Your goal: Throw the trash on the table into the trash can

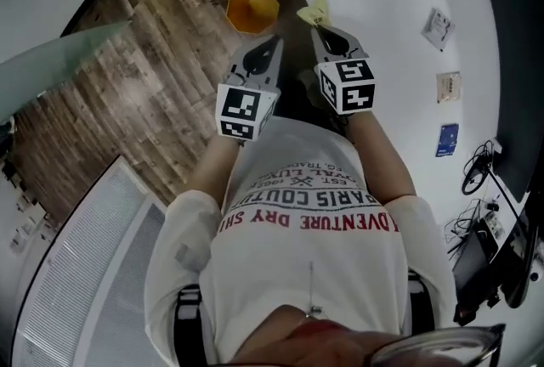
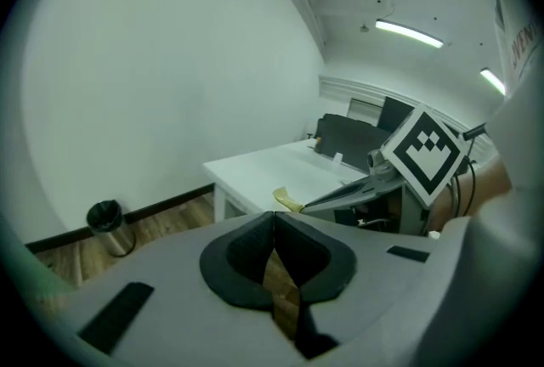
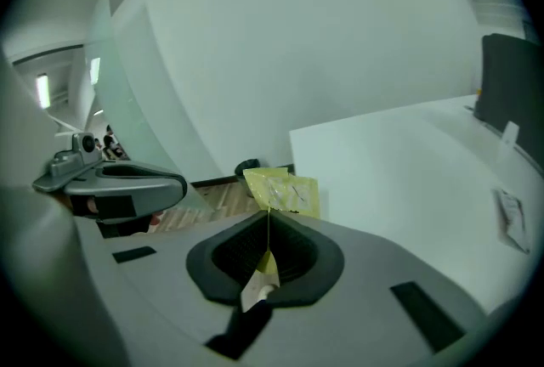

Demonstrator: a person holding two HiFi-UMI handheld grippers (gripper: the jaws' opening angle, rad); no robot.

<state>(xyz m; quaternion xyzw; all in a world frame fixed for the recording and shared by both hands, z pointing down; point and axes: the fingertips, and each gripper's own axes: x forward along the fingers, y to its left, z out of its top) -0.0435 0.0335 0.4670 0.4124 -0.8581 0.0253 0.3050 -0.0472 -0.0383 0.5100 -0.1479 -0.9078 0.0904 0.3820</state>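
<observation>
Looking down, only the head view shows the orange trash can [image 1: 252, 8], with angled sides, standing on the wood-plank floor [image 1: 170, 68] by the edge of the smooth white surface [image 1: 399, 8]. The right claw [image 3: 269, 212] is fully closed on a thin, crinkly yellow wrapper [image 3: 283, 191], held in the air at that edge, near the can. The left claw [image 2: 274, 214] is closed too, with nothing in it.

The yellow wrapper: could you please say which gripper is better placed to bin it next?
Right. The right gripper's jaws are shut on the yellow wrapper, close to the orange bin; the left gripper is shut, empty.
</observation>
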